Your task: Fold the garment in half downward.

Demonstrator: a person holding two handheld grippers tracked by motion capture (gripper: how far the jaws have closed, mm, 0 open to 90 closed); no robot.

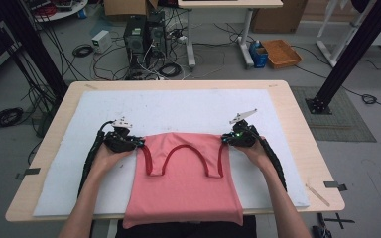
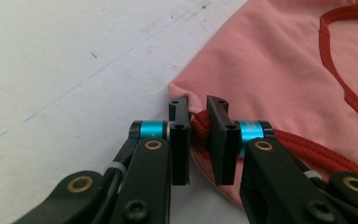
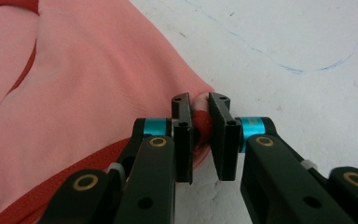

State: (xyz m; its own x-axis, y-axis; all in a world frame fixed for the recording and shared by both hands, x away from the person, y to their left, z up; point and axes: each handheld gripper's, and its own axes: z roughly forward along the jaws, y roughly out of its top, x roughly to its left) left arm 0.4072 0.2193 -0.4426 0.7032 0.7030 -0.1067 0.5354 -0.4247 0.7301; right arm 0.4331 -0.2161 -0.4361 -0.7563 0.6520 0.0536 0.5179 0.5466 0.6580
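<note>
Black claw arms carry cyan bands, brass rivets, black cables.

Probably a lab: computers, floor cables.

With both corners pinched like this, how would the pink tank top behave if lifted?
The pink tank top would probably sag between the left gripper and right gripper: its thin fabric bunches where the fingers pinch it. It looks light, and its hem already drapes limply over the table edge, so it should trail up without resistance.
</note>
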